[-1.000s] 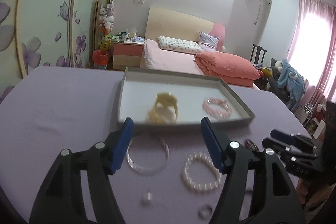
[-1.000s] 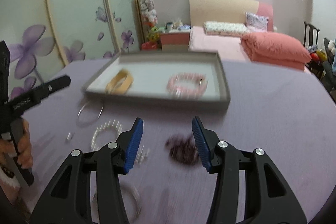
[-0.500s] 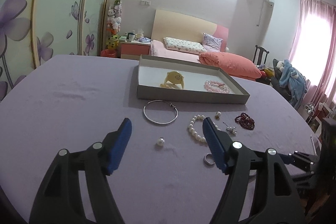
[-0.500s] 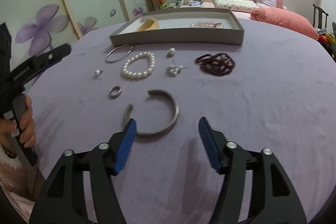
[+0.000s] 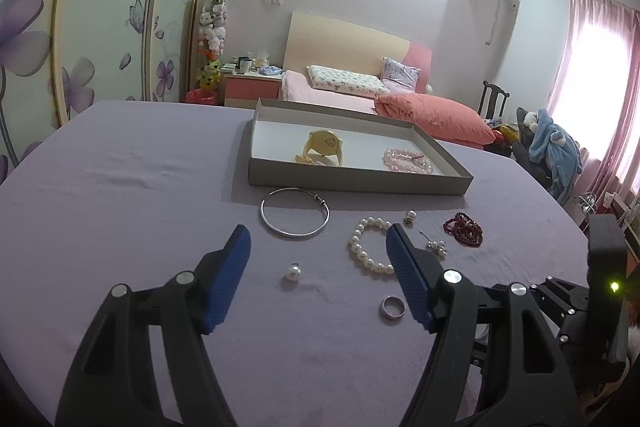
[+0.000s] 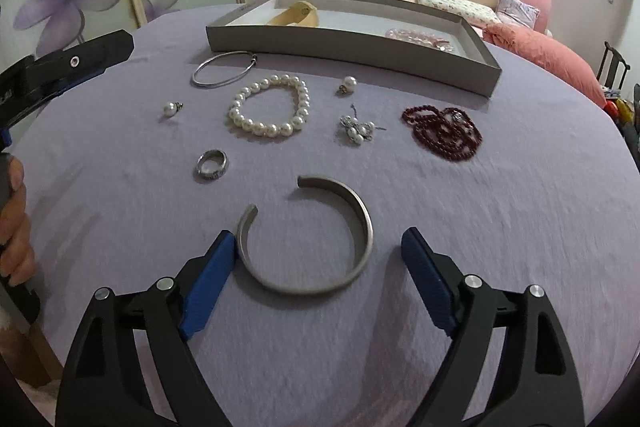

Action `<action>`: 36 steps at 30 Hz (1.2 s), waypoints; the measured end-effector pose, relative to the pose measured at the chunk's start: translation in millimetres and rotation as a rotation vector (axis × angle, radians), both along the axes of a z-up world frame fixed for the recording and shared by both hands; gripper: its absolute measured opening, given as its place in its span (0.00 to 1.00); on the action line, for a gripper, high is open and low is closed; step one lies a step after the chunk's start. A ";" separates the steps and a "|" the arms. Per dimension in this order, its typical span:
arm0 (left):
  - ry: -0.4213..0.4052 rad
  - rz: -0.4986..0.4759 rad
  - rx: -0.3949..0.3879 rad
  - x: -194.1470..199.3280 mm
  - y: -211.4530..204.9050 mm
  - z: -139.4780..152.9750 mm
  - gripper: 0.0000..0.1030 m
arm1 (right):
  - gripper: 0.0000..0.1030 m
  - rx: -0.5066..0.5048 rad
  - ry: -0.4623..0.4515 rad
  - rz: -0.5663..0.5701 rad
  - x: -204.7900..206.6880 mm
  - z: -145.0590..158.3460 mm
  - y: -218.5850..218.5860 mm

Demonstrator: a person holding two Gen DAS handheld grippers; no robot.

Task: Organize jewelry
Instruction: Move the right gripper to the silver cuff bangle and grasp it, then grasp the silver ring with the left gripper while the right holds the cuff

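Jaws of the left gripper (image 5: 318, 245) stand apart, nothing between the pads. Ahead of them on the purple table (image 5: 120, 187): thin silver bangle (image 5: 295, 212), loose pearl (image 5: 293, 271) in the gap, pearl bracelet (image 5: 368, 245) partly behind the right jaw, ring (image 5: 393, 307) beside it. Farther ahead is the grey tray (image 5: 356, 183) with a yellow watch (image 5: 325, 147) and pink bead bracelet (image 5: 407, 160).

Right gripper (image 6: 318, 249): jaws have just been opening and stand wide. An open silver cuff (image 6: 308, 235) lies flat between them, left pad about touching its rim, hard to tell. Beyond the tips: dark red beads (image 6: 442, 133), earring cluster (image 6: 358, 129).
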State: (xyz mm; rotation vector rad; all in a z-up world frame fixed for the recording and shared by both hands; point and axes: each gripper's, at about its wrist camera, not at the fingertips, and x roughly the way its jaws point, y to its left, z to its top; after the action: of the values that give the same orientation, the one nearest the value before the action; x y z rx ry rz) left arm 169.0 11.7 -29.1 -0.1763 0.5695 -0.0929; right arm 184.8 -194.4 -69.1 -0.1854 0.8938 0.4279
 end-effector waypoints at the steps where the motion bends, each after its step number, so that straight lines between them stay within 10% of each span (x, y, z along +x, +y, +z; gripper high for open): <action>1: 0.002 -0.001 0.001 0.4 -1.0 -0.3 0.67 | 0.81 -0.001 0.004 -0.002 0.9 -0.2 -0.3; 3: 0.005 -0.003 0.002 1.0 -1.3 -0.7 0.68 | 0.65 0.005 0.000 0.003 1.1 1.1 -1.3; 25: 0.269 -0.180 0.134 23.6 -79.9 -42.3 0.67 | 0.65 0.021 -0.033 -0.258 -4.5 1.5 -74.3; 36: 0.317 -0.157 0.194 33.9 -91.4 -50.1 0.32 | 0.65 0.023 -0.034 -0.256 -4.7 1.2 -75.3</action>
State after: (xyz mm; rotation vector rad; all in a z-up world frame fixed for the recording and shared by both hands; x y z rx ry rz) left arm 202.9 -79.7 -79.2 0.0450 0.9039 -0.1624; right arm 180.1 -269.7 -67.9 -0.0555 0.8658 0.1966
